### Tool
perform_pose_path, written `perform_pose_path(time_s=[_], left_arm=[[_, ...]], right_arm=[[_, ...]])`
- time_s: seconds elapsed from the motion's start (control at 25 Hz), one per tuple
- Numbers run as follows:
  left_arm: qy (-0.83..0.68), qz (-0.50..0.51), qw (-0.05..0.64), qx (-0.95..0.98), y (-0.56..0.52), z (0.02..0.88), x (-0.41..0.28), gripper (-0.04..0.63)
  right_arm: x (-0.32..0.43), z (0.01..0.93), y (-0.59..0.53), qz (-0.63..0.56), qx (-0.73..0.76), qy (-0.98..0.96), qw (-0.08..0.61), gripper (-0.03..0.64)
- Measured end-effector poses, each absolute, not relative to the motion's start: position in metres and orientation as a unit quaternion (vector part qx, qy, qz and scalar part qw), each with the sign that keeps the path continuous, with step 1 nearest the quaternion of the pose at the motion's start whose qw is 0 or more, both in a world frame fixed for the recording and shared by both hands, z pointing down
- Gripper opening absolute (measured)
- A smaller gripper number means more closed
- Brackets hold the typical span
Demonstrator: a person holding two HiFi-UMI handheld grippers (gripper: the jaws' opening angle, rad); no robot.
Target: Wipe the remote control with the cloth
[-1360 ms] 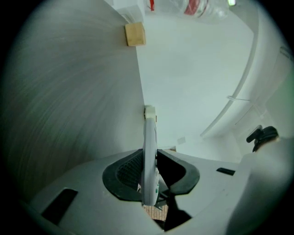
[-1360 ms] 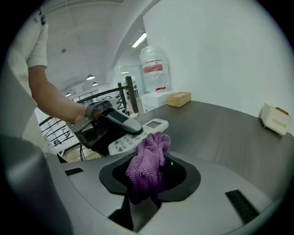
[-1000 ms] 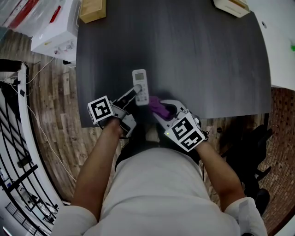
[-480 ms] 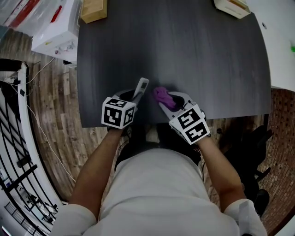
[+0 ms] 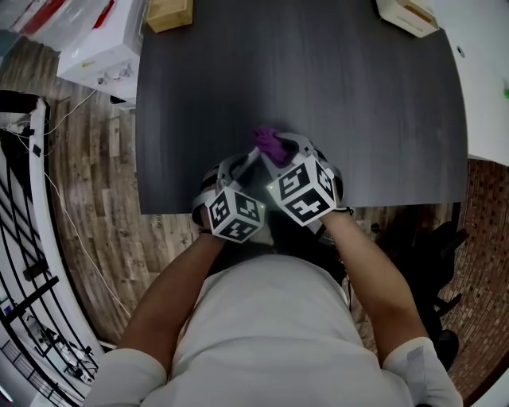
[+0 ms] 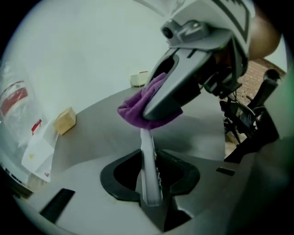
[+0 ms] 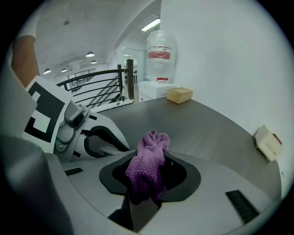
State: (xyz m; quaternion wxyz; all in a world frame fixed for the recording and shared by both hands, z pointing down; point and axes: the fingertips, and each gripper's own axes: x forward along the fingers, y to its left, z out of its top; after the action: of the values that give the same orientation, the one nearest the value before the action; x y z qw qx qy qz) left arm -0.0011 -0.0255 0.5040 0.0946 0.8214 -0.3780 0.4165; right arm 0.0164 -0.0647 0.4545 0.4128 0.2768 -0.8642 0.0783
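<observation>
- The remote control (image 6: 148,170) is being gripped by the left gripper (image 6: 149,183). The jaws are being kept narrow, closed on the remote's two broad faces.
- The remote control is being held on edge, pointing away from the camera, with its button side turned toward the right of the left gripper view.
- The purple cloth (image 7: 147,165) is being clamped by the right gripper (image 7: 144,186). Its jaws are being pressed onto the bunched fabric, and a tuft is being left sticking out beyond the tips.
- In the left gripper view, the far end of the remote control is being met by the cloth, and that end is being hidden by the fabric.
- Both grippers are being held side by side, very near each other, over the near part of the dark table (image 5: 358,95). Whether the remote control is being rested on the tabletop cannot be told.
- A wooden block (image 5: 169,14) and a white box (image 5: 406,16) are being left at the table's far edge, well apart from the grippers.
- A white carton (image 5: 99,52) is being kept on the floor beside the table's far left corner.
</observation>
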Motion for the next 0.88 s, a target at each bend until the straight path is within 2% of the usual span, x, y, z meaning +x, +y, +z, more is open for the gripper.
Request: perform_pose_path(time_s=[0.08, 0.2, 0.24, 0.36, 0.4, 0.44, 0.72, 0.88], left_arm=[[-0.379, 0.413, 0.085, 0.824, -0.022, 0.505, -0.006, 0.101], [-0.385, 0.414, 0.089, 0.820, -0.015, 0.513, -0.021, 0.196], [-0.383, 0.416, 0.096, 0.819, -0.012, 0.518, -0.025, 0.198], [-0.373, 0.408, 0.119, 0.825, -0.006, 0.528, -0.030, 0.192], [-0.372, 0.406, 0.119, 0.826, -0.007, 0.527, -0.029, 0.170], [-0.372, 0.406, 0.113, 0.827, -0.008, 0.525, -0.028, 0.112], [-0.344, 0.382, -0.026, 0.857, -0.014, 0.470, -0.001, 0.107], [-0.329, 0.386, -0.052, 0.860, -0.020, 0.458, 0.011, 0.107]], right_arm=[[0.017, 0.455, -0.064, 0.079, 0.276, -0.863, 0.415, 0.129], [0.017, 0.456, -0.064, 0.080, 0.276, -0.862, 0.417, 0.129], [0.017, 0.456, -0.064, 0.079, 0.276, -0.862, 0.417, 0.129], [0.020, 0.457, -0.064, 0.082, 0.278, -0.862, 0.416, 0.129], [0.021, 0.457, -0.063, 0.084, 0.280, -0.861, 0.415, 0.129], [0.023, 0.457, -0.063, 0.086, 0.283, -0.860, 0.416, 0.129], [0.048, 0.465, -0.068, 0.100, 0.298, -0.842, 0.438, 0.129], [0.048, 0.461, -0.061, 0.108, 0.300, -0.843, 0.432, 0.129]])
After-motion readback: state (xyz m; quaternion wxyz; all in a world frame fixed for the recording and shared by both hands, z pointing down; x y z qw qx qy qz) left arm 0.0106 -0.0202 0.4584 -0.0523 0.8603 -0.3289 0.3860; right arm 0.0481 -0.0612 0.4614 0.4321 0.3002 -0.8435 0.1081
